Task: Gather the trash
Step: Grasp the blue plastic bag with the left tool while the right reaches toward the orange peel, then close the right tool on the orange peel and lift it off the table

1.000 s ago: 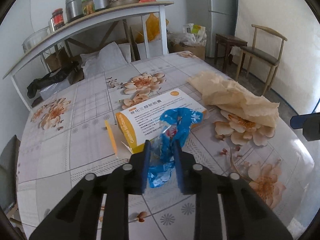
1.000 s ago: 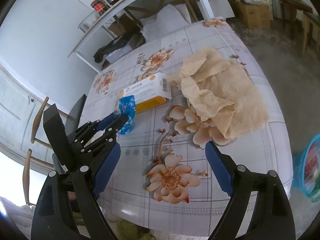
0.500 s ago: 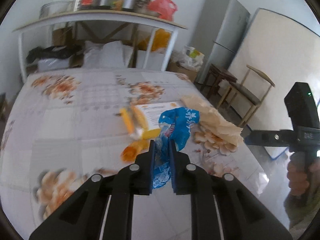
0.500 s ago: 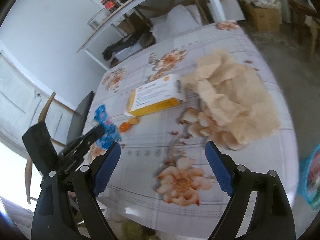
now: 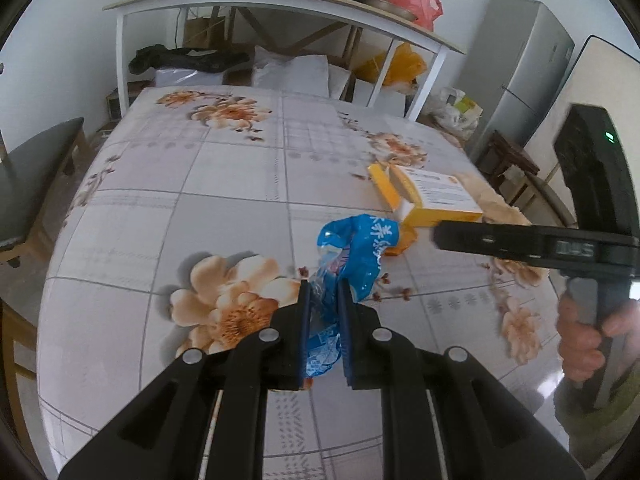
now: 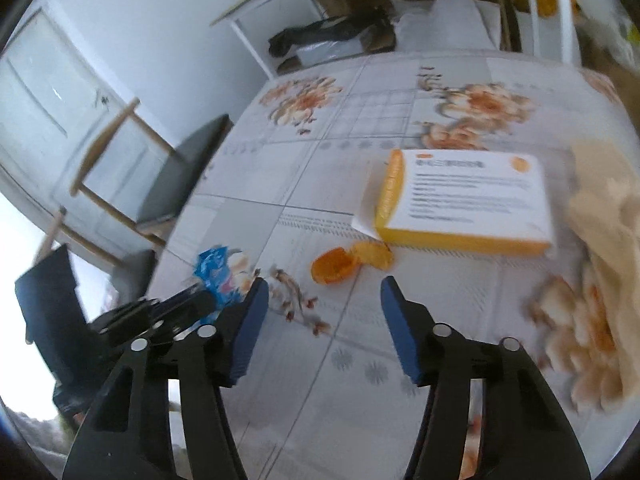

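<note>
A crinkled blue plastic wrapper point(image 5: 352, 256), glossy with white print and a clear patch, stands pinched between the blue-padded black fingers of the left gripper point(image 5: 323, 304). The pads press on its lower half while the upper part fans out above them, held over the table point(image 5: 224, 208). The table is rounded and covered in a smooth cloth printed with grey squares and peach-coloured flowers.

Seen from the left wrist, the right gripper juts in from the right edge as a flat black bar, level over the table, with a bare hand point(image 5: 582, 336) wrapped around its grey handle.

The right gripper point(image 6: 320, 296) points down at the table. Its fingers are closing with nothing between them; bare cloth and a scatter of small brown scraps point(image 6: 298, 304) lie below. Just beyond its tips lies a crumpled orange translucent plastic piece point(image 6: 348, 262), rounded and shiny, touching the near corner of a flat rectangular yellow-and-white cardboard box point(image 6: 468, 204) with printed text on its top face. To the right of the box lies rumpled tan paper point(image 6: 608, 216), soft-creased and blurred. The wrapper also shows at the left of this view, at the left gripper's tips.
</note>
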